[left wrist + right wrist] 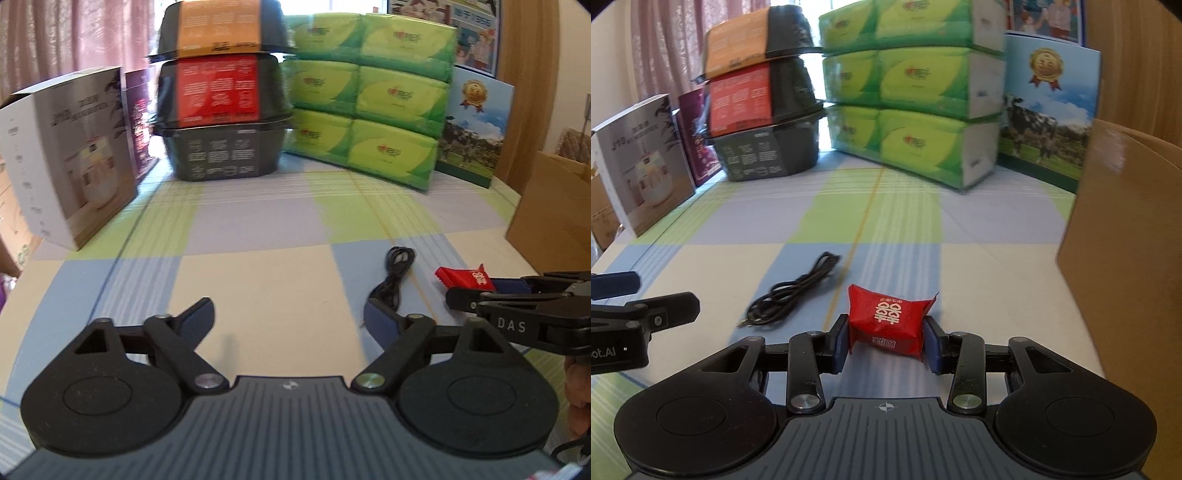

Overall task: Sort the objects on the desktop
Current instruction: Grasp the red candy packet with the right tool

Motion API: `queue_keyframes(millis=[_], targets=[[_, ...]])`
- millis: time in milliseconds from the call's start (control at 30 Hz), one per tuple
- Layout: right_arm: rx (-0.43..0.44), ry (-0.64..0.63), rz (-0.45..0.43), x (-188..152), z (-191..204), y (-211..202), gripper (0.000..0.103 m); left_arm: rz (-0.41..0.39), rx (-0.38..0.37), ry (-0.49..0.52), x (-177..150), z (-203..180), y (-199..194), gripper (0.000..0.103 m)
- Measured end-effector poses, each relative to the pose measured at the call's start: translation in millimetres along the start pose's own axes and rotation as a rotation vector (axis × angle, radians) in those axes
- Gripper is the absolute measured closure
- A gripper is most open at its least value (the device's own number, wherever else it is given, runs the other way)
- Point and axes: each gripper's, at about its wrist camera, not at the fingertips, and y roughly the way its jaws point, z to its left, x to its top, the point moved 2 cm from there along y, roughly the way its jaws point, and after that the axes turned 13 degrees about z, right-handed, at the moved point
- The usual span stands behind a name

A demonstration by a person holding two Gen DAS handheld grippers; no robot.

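A red snack packet (891, 320) with white characters sits between the blue pads of my right gripper (886, 341), which is shut on it just above the checked tablecloth. From the left wrist view the same red packet (465, 278) pokes out of the right gripper (480, 291) at the right edge. A coiled black cable (792, 295) lies on the cloth to the left of the packet; this cable (393, 275) ends near the right fingertip of my left gripper (288, 317). The left gripper is open and holds nothing.
A brown cardboard box (1123, 236) stands at the right. Along the back are stacked green tissue packs (912, 96), three stacked black food tubs (764, 114), a cow-picture box (1049, 110) and a white product box (74, 155) at the left. The checked tablecloth (258, 229) spreads between them.
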Motion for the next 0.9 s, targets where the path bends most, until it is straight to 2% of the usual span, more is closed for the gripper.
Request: queue_keyframes(millis=[133,233,267,467,700,833,900], targets=[[-0.004,0.017,-0.001,1,-6,0,0.065,-0.006,-0.039,0.049,4,-12,8,0.029],[-0.003,0.019,-0.002,1,-6,0,0.065,0.003,-0.056,0.091,5,-22,15,0.042],[-0.004,0.022,-0.004,1,-7,0,0.065,0.005,-0.060,0.100,6,-25,16,0.043],[-0.027,0.015,-0.013,2,-12,1,0.065,0.026,-0.102,0.138,13,-41,30,0.054],[-0.028,0.005,-0.030,-1,-15,2,0.065,0.031,-0.111,0.159,23,-54,45,0.070],[-0.034,-0.011,-0.037,-1,-14,3,0.065,0.059,-0.105,0.195,19,-60,55,0.072],[-0.030,-0.013,-0.038,-1,-14,4,0.065,0.049,-0.110,0.188,17,-60,55,0.073]])
